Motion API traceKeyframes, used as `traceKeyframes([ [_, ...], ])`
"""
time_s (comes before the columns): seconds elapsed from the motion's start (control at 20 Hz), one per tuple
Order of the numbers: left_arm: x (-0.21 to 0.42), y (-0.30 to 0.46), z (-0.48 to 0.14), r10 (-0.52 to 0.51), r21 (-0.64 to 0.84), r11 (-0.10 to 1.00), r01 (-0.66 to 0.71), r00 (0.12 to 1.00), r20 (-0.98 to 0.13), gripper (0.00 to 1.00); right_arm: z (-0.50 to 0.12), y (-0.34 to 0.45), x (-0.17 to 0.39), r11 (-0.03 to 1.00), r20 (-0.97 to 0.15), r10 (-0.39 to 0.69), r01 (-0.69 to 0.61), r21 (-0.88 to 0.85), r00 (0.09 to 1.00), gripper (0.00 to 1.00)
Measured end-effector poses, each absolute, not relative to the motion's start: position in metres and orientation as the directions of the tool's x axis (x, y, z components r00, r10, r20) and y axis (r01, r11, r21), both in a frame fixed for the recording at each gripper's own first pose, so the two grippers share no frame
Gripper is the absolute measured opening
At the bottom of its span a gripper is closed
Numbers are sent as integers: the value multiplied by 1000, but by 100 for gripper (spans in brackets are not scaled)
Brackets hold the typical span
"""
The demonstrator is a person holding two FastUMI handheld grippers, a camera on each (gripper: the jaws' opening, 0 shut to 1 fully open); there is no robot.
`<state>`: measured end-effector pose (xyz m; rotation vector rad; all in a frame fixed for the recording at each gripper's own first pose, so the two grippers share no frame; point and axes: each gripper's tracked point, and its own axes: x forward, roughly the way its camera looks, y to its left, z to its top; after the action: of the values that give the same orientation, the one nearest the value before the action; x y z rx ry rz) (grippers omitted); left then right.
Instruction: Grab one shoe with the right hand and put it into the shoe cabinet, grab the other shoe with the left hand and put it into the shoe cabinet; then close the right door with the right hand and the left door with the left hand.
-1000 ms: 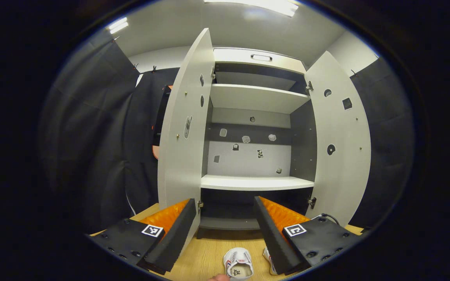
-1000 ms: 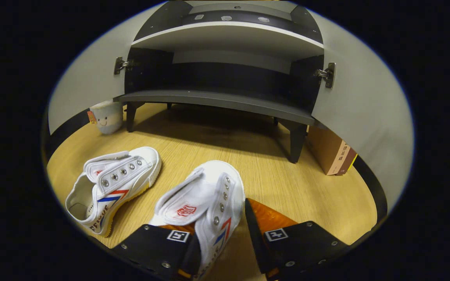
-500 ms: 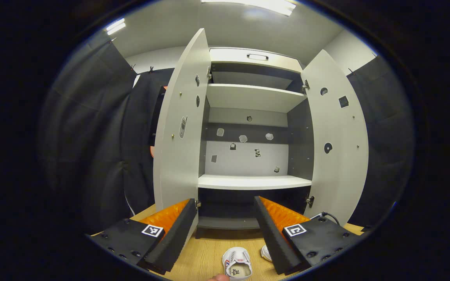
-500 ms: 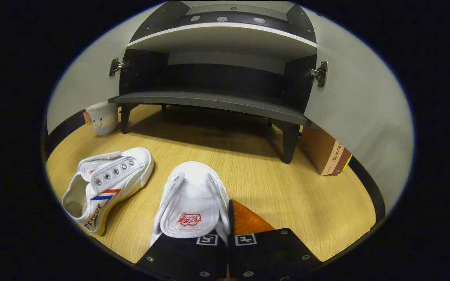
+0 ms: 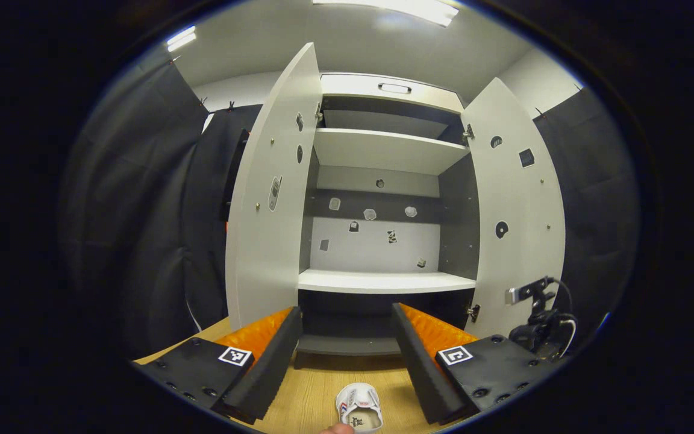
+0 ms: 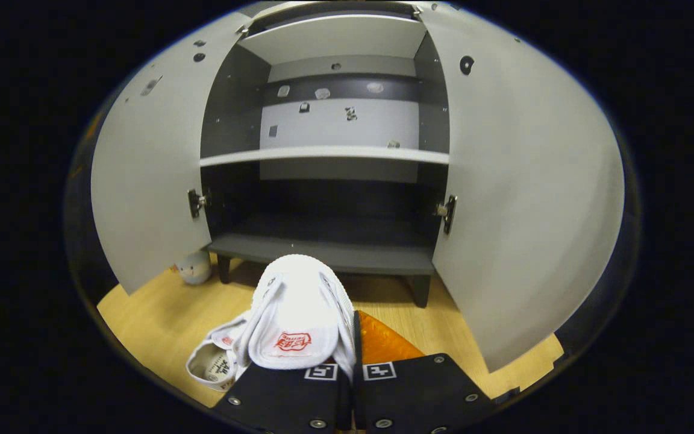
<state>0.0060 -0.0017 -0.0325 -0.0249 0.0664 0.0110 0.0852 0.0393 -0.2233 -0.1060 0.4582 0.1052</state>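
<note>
My right gripper [image 6: 352,343] is shut on the side wall of a white shoe [image 6: 296,307] and holds it off the floor, toe toward the open shoe cabinet [image 6: 323,250]. The other white shoe [image 6: 214,361] lies on the wooden floor below it, and also appears as a white shoe [image 5: 356,410] between my left gripper's fingers. My left gripper [image 5: 347,313] is open and holds nothing, facing the cabinet [image 5: 383,280] from farther back. Both cabinet doors, left door [image 5: 265,229] and right door [image 5: 518,211], stand wide open.
A small plush toy [image 6: 193,268] sits on the floor by the cabinet's left leg. The cabinet's dark bottom shelf [image 6: 347,232] is bare. The right-hand device with its cable [image 5: 540,319] is in front of the right door. A fingertip [image 5: 338,429] shows at the bottom edge.
My right gripper closed on the shoe's side, then lifted it off the floor and tilted up toward the cabinet. The left gripper stayed open and drifted slightly.
</note>
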Motion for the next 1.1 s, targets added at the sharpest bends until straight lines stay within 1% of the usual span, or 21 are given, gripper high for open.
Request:
traceKeyframes([
  [0.15,5,-5,-34,-3,-40,999,1,998,-64,96,-139,39,102,991,-360,56,-97,-97,931,5],
  [0.3,4,-8,-33,-9,-36,999,7,998,-56,96,-80,48,130,993,-313,68,-94,-69,947,5],
  [0.4,4,-6,-30,-3,-14,1000,3,999,-44,96,-51,54,160,993,-298,73,-96,-64,952,5],
  [0.45,1,-5,-28,0,-3,1000,0,999,-39,96,-38,54,181,993,-288,59,-84,-77,956,5],
  [0.5,-1,-4,-28,1,2,1000,-1,999,-35,99,-23,53,203,993,-271,38,-66,-95,962,5],
  [0.55,-2,-4,-29,-1,-1,1000,1,999,-35,96,-12,52,226,992,-254,15,-46,-117,967,5],
  [0.65,-6,-4,-35,-2,-24,1000,1,999,-55,97,-6,50,277,989,-257,-43,5,-145,966,5],
  [0.7,-8,-3,-39,0,-39,999,-3,998,-65,94,-10,48,300,988,-275,-77,36,-150,958,5],
  [0.75,-11,-1,-41,5,-51,999,-9,997,-72,96,-16,46,322,987,-295,-108,66,-149,949,5],
  [0.8,-13,2,-42,16,-59,998,-21,997,-77,96,-24,44,340,984,-324,-138,93,-150,936,5],
  [0.9,-17,9,-43,38,-68,997,-44,996,-82,96,-43,41,375,977,-357,-178,122,-172,917,5],
  [0.95,-17,14,-43,52,-68,996,-58,995,-85,94,-52,37,387,970,-375,-205,138,-199,904,5],
  [1.0,-20,19,-43,64,-66,995,-70,994,-86,96,-60,33,399,963,-390,-230,152,-221,891,5],
  [1.1,-22,29,-42,90,-54,994,-95,992,-86,96,-74,26,419,953,-411,-268,178,-244,871,5],
])
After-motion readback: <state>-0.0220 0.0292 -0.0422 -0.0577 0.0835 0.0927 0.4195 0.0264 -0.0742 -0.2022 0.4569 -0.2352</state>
